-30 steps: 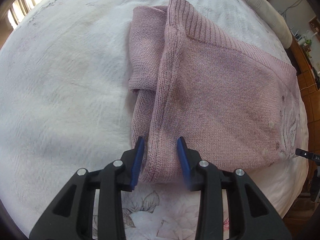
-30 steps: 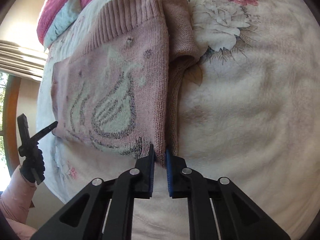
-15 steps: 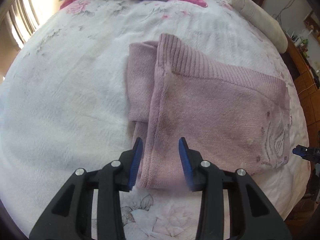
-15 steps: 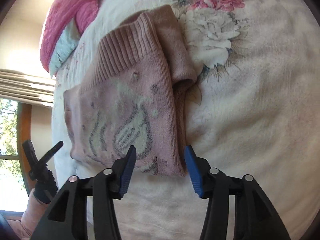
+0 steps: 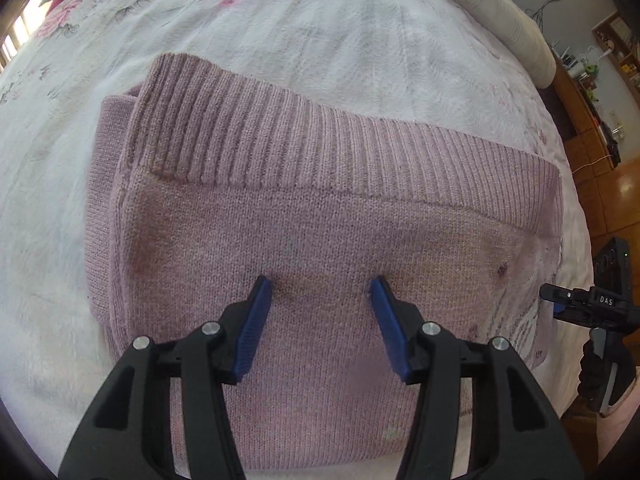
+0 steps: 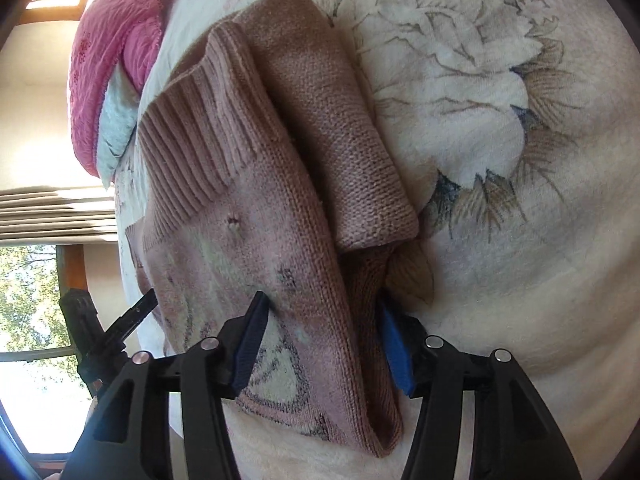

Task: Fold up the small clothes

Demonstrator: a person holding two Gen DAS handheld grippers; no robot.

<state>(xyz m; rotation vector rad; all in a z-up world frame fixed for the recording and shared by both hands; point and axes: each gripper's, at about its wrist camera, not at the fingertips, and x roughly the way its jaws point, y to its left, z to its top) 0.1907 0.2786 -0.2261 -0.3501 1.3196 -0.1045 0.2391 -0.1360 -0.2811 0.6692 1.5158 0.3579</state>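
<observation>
A small pink knitted sweater [image 5: 320, 216] lies folded on the white floral bedspread [image 5: 360, 40], its ribbed hem toward the far side. My left gripper [image 5: 322, 286] is open just above the middle of the sweater, with nothing between its blue pads. In the right wrist view the same sweater [image 6: 280, 208] shows its pale knitted motif and a folded sleeve along its right side. My right gripper [image 6: 320, 304] is open and straddles the sweater's near folded edge. The right gripper [image 5: 580, 300] also shows at the right edge of the left wrist view.
Pink and pale blue pillows [image 6: 108, 60] lie at the head of the bed. A white bolster [image 5: 500, 16] rests along the far right side. Wooden furniture [image 5: 592, 108] and floor sit beyond the bed's right edge. A window with curtains [image 6: 40, 216] is at the left.
The right gripper was shut on the sweater's edge, then let go and opened. Both grippers have moved forward over the sweater, which now lies flat and fills more of each view.
</observation>
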